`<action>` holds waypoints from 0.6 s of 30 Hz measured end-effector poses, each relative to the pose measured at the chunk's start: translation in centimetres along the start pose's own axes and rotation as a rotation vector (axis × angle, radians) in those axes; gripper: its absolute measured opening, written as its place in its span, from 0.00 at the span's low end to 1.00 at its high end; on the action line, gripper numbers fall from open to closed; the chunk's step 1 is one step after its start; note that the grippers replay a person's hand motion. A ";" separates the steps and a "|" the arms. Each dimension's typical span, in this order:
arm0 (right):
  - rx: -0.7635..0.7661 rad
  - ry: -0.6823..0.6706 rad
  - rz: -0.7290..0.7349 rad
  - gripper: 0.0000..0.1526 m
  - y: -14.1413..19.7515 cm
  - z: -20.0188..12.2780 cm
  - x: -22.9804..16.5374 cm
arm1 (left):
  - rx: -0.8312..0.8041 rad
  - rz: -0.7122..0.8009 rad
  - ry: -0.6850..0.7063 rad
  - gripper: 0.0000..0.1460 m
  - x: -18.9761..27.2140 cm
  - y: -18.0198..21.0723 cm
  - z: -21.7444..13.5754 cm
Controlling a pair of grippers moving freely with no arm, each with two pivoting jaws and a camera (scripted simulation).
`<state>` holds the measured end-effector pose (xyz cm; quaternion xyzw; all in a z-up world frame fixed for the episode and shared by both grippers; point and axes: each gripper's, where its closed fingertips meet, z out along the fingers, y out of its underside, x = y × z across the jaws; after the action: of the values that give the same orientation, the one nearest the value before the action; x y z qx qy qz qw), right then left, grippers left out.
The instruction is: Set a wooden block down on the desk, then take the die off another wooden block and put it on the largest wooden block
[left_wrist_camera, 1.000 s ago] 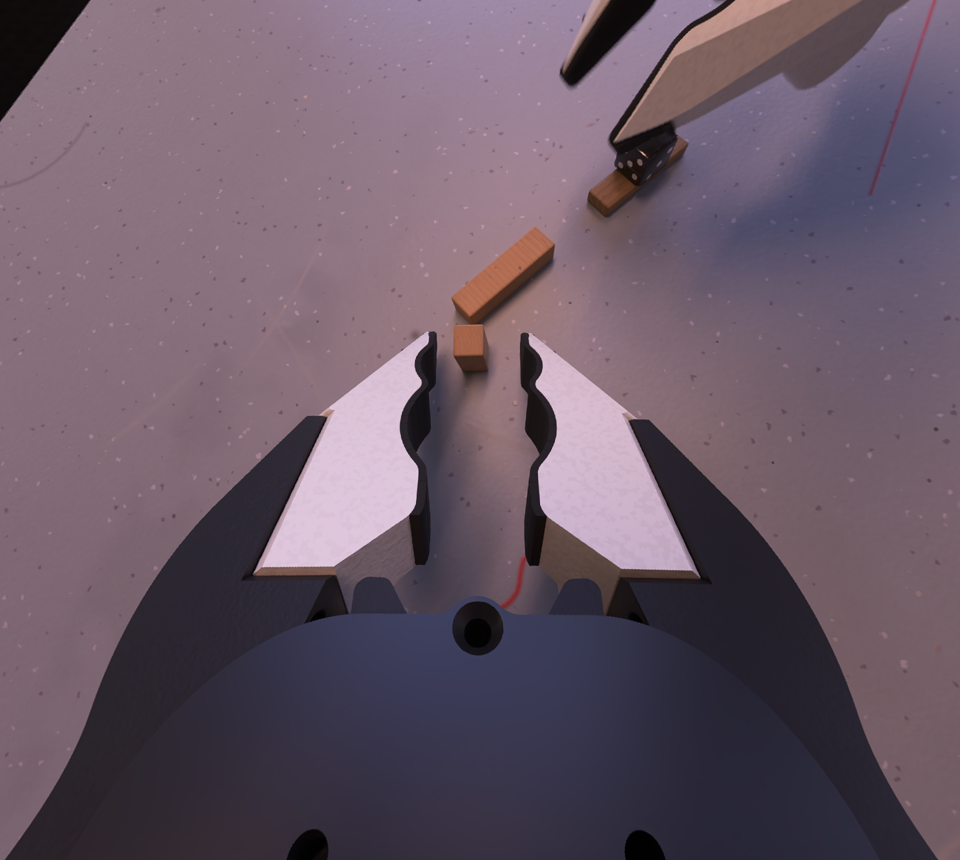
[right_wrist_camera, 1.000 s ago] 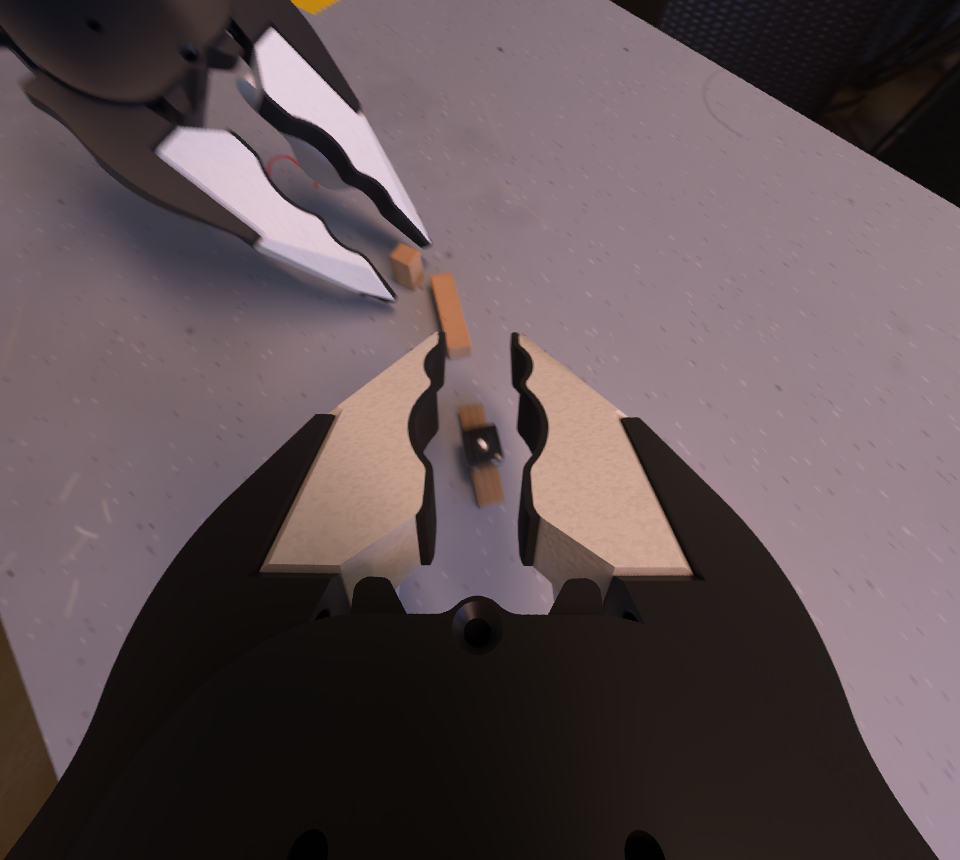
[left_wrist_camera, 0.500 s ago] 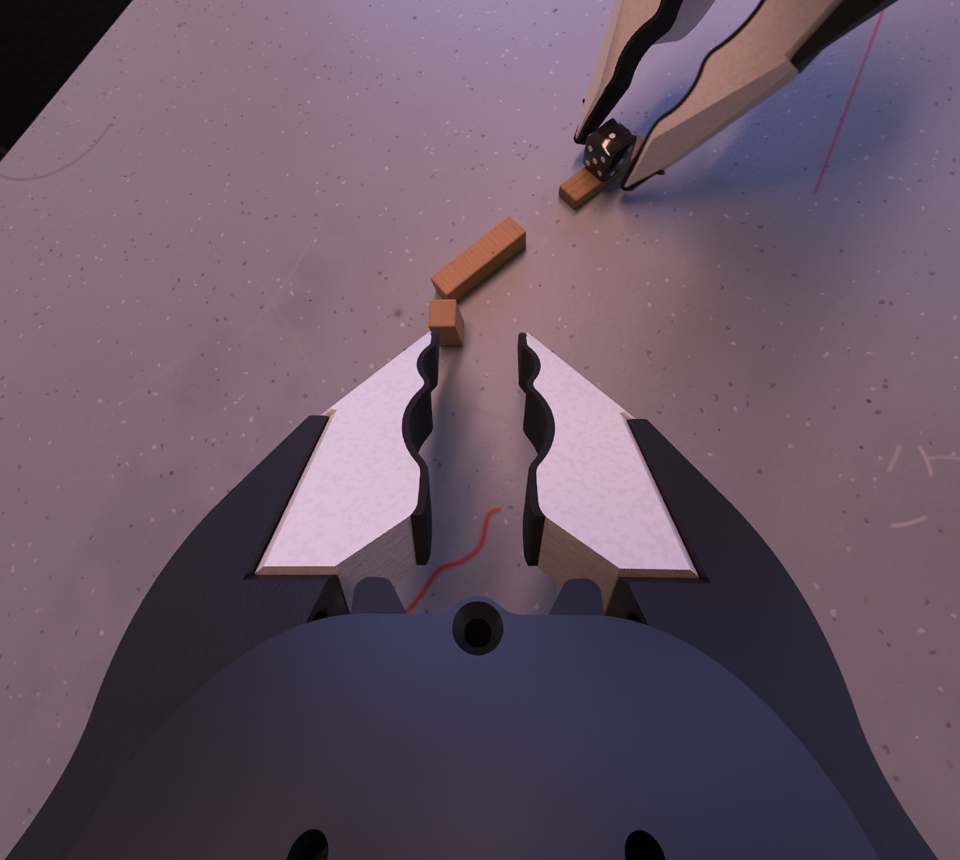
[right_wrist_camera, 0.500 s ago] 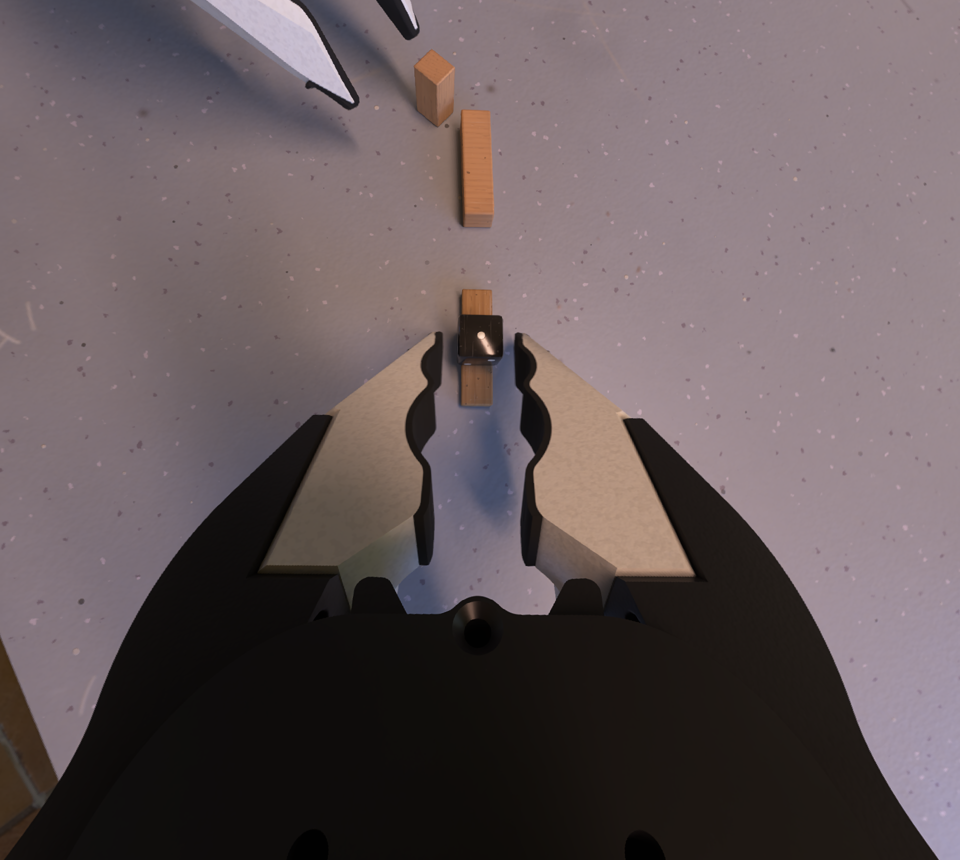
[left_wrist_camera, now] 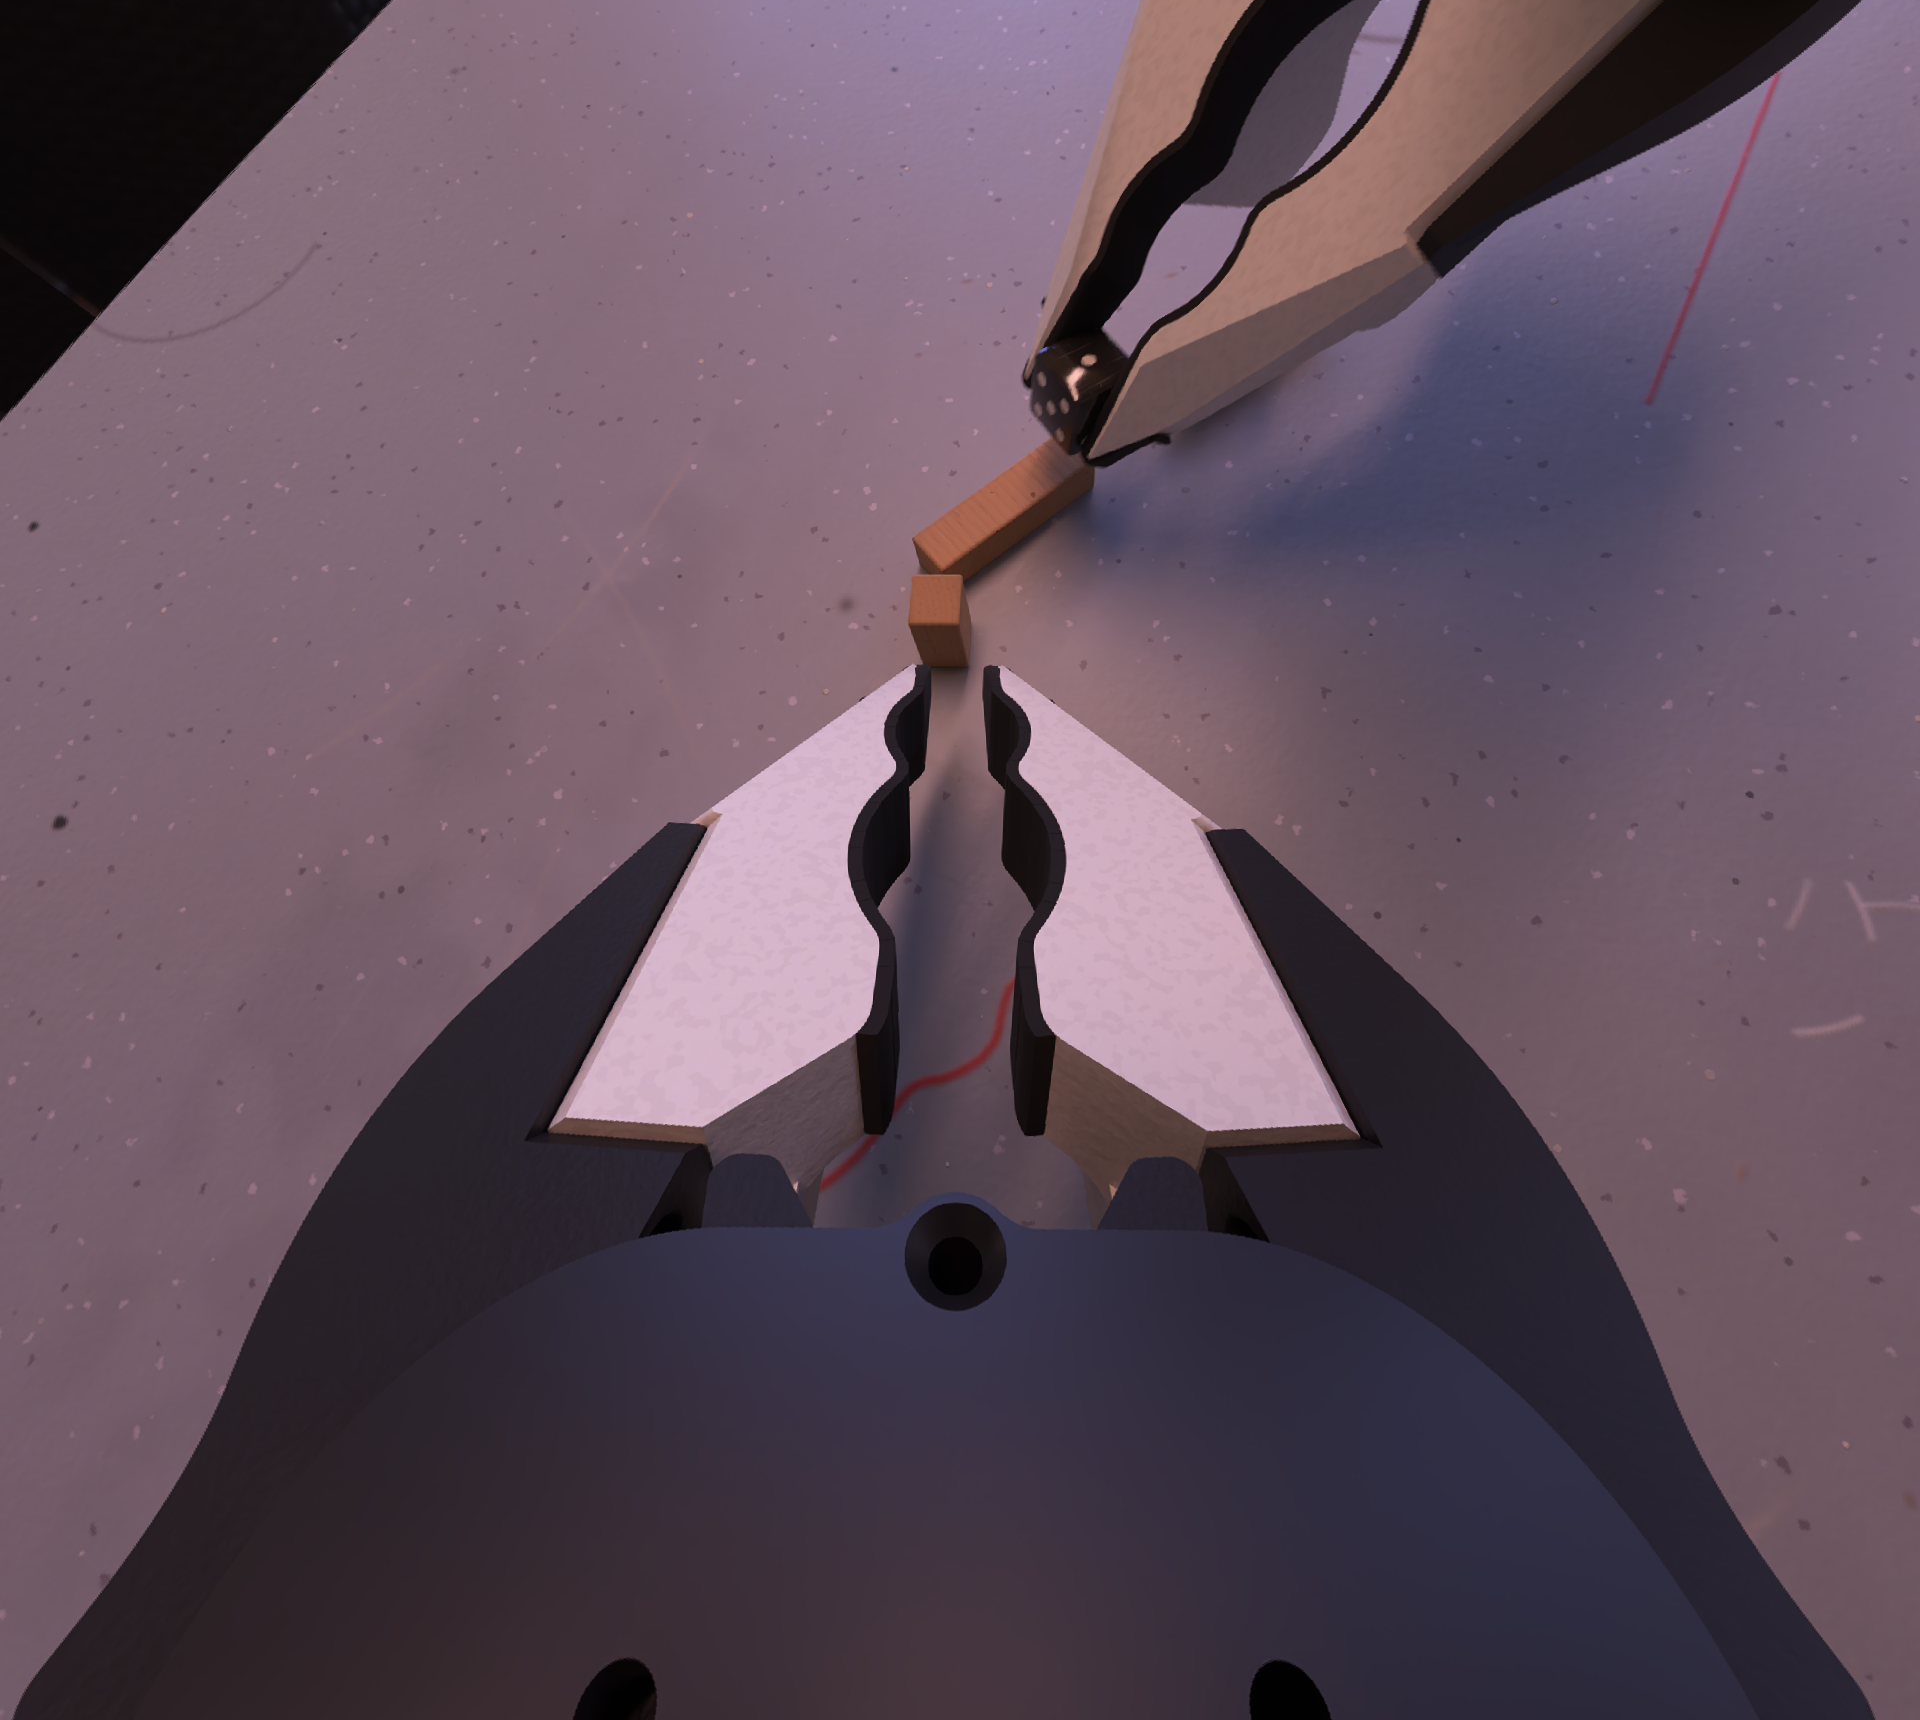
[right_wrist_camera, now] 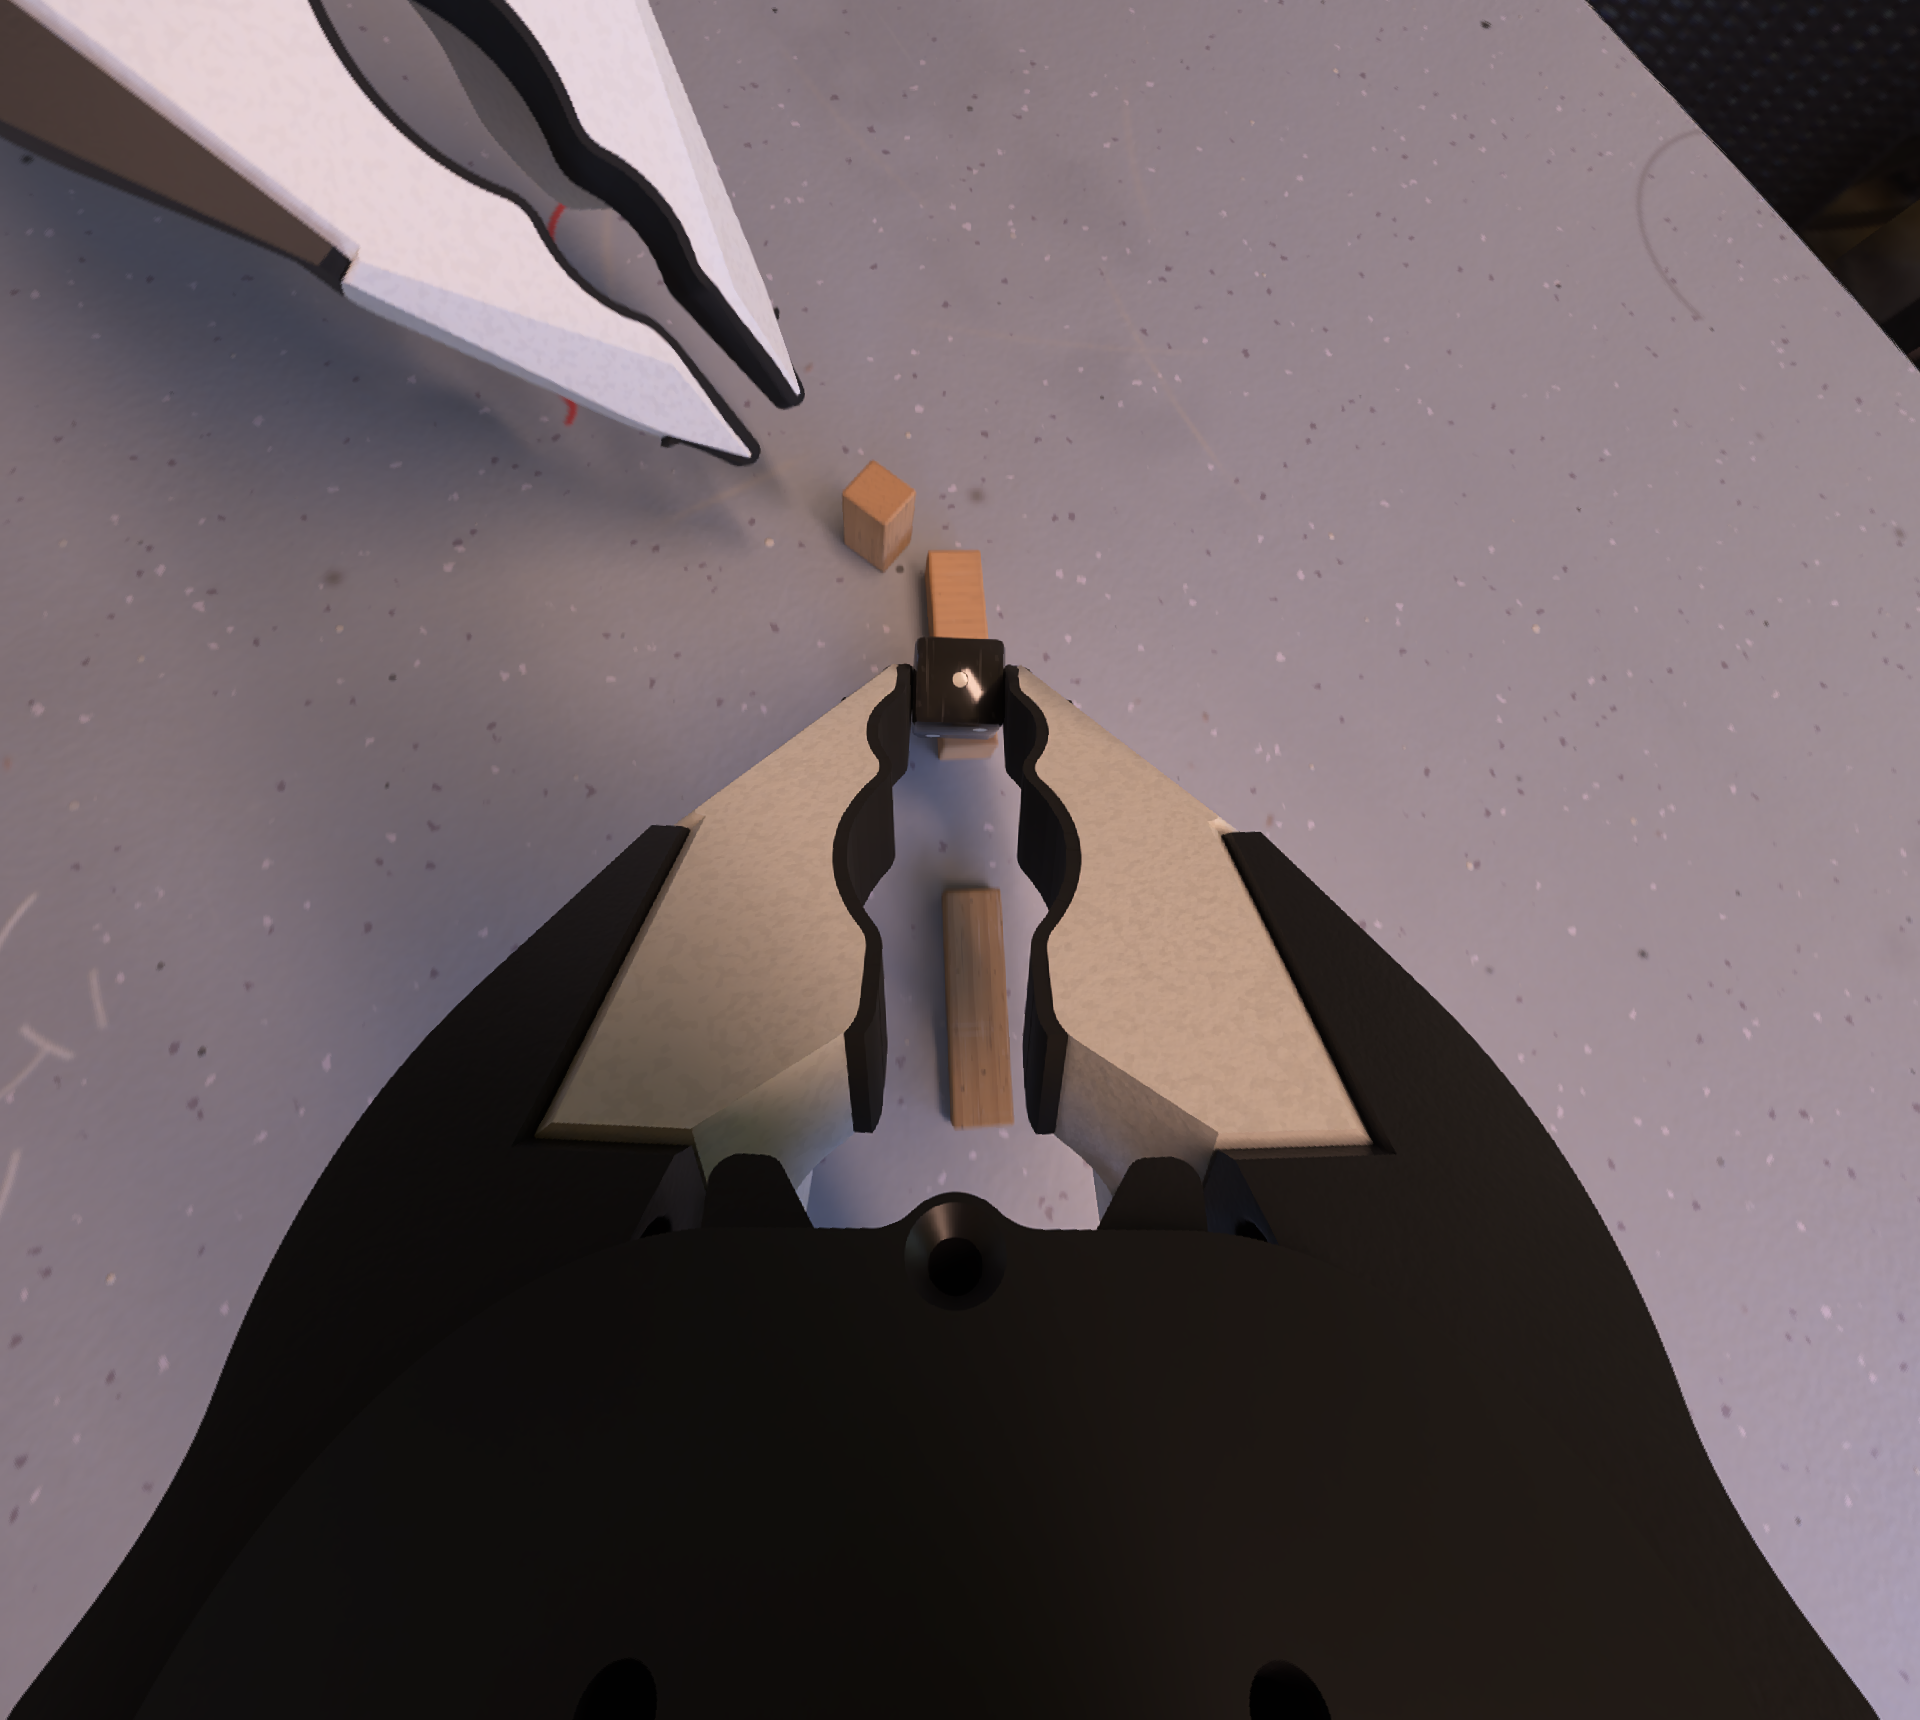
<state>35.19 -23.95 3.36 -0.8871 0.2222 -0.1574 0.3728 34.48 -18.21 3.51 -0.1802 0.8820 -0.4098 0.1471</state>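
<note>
Right gripper (right_wrist_camera: 958, 696) pinches the black die (right_wrist_camera: 958, 683) at its fingertips, above the near end of the long wooden block (left_wrist_camera: 1003, 504), most of which the die hides in the right wrist view. A thin flat block (right_wrist_camera: 977, 1005) lies on the grey desk (right_wrist_camera: 1351, 527) between the right fingers, unseen from the left wrist view. Left gripper (left_wrist_camera: 954, 683) holds nothing, fingers slightly parted just short of the small upright block (left_wrist_camera: 938, 620); its body runs off the frame in the right wrist view.

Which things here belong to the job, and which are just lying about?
Job: die, long block, thin block, small block, right gripper, left gripper, desk.
Lying about: red line, scratches.
</note>
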 end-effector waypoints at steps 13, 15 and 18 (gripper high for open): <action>-0.056 -0.002 -0.002 0.11 -0.3 1.9 0.1 | 0.037 -0.002 0.029 0.06 0.2 -0.2 -0.4; -0.064 -0.005 -0.005 0.11 -0.2 2.0 0.1 | 0.039 -0.001 0.033 0.06 0.3 -0.3 -0.5; -0.066 -0.012 -0.003 0.11 -0.2 2.2 0.2 | 0.044 -0.007 0.039 0.06 0.2 -0.3 -0.5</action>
<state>36.32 -22.66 2.05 -0.9001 0.2237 -0.1453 0.3444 34.10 -18.14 4.00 -0.1721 0.8749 -0.4329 0.1321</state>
